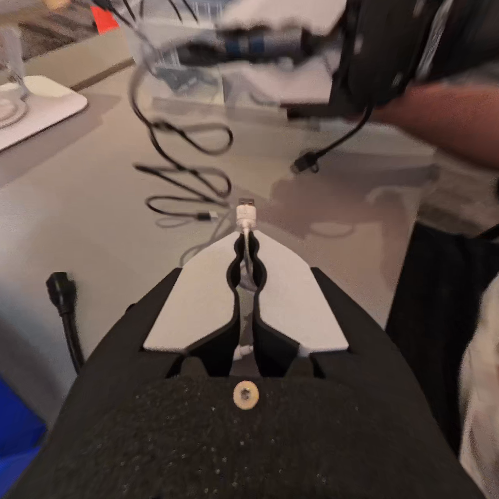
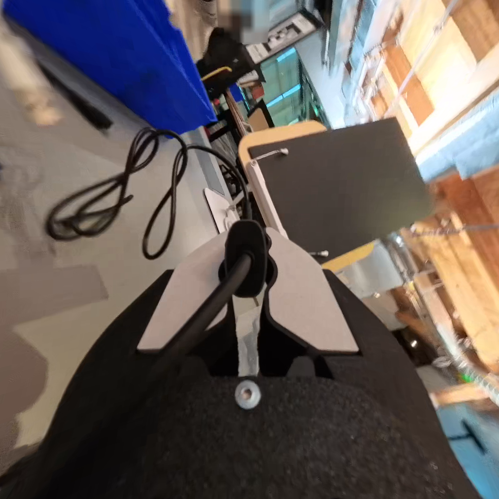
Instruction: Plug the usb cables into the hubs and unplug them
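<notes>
My left gripper (image 1: 245,235) is shut on a thin white USB cable. Its white plug (image 1: 246,213) sticks out forward past the fingertips, metal end pointing away, above the grey table (image 1: 81,216). My right gripper (image 2: 247,237) is shut on the end of a black hub (image 2: 244,264), whose thick black cord (image 2: 216,305) runs back over the left finger. In the left wrist view the hub (image 1: 256,44) shows blurred at the top, with blue ports, held up in the air ahead of the white plug. Its cord's black plug (image 1: 305,163) dangles below it.
Loose black cables (image 1: 189,172) lie looped on the table ahead; they also show in the right wrist view (image 2: 121,194). A white pad (image 1: 40,108) lies far left. A person's forearm (image 1: 445,121) crosses the right side. A blue bin (image 2: 121,54) and a black panel (image 2: 337,183) stand beyond.
</notes>
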{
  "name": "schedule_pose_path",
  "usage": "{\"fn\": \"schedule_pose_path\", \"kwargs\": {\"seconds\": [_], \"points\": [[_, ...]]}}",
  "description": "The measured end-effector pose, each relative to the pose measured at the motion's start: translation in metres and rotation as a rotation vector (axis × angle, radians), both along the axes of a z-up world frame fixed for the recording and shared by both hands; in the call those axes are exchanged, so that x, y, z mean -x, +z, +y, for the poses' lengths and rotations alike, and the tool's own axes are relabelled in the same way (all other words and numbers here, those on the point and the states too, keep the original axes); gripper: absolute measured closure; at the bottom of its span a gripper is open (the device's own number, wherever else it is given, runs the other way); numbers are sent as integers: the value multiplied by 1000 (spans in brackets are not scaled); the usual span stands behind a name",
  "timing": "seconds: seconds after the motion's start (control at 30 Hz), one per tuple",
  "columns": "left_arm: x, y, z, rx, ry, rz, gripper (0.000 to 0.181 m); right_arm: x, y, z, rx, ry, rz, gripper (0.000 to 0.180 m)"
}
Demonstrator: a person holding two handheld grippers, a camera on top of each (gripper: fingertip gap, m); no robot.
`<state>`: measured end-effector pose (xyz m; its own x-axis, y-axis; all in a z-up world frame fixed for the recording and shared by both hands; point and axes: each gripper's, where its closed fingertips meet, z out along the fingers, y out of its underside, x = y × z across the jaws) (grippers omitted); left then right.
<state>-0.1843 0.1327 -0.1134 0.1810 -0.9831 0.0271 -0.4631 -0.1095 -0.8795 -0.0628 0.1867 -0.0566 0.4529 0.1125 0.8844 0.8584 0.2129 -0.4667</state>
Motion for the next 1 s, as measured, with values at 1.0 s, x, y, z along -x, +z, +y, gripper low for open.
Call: {"fn": "schedule_pose_path", "kwargs": {"seconds": [1.0], "points": [[-42, 30, 9, 82, -58, 70, 166, 79, -19, -41, -26, 359, -120, 162]]}}
